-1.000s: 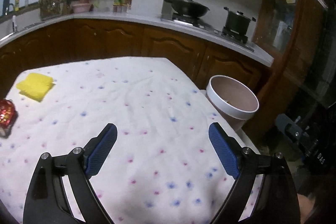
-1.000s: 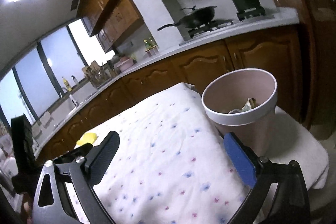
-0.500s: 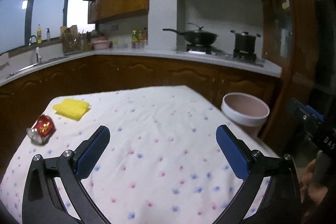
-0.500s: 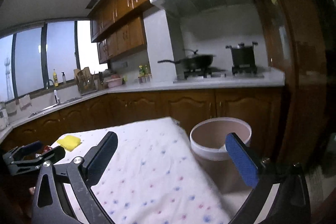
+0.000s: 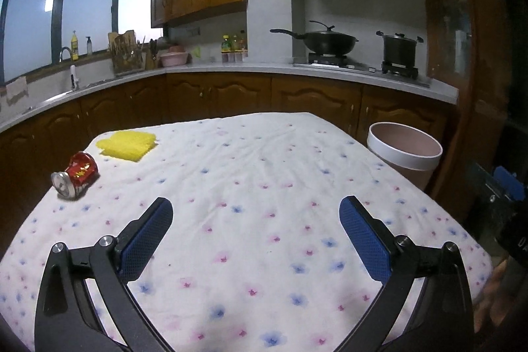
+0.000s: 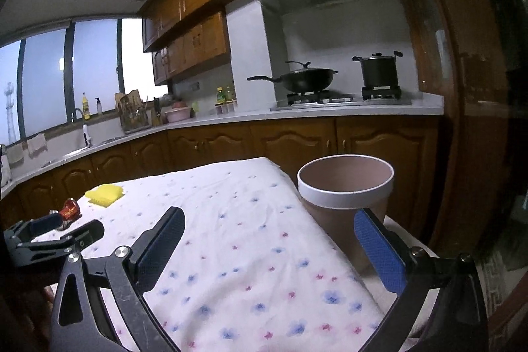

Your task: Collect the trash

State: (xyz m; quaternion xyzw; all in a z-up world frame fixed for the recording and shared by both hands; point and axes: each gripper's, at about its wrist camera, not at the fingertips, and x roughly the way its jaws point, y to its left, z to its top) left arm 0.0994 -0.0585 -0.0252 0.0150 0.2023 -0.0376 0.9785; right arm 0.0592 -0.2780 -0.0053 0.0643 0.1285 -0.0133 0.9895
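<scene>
1. My left gripper (image 5: 255, 231) hangs over the near end of the tabletop (image 5: 264, 187), jaws spread wide after just opening further, nothing between them.
2. My right gripper (image 6: 270, 248) is spread wide too, empty, over the tabletop's right edge.
3. I see the crushed red can (image 5: 76, 174) lying on its side near the far left corner, just beside a yellow cloth (image 5: 127, 144).
4. The pink trash bin (image 6: 346, 200) stands against the tabletop's right edge; I cannot see its contents.
</scene>
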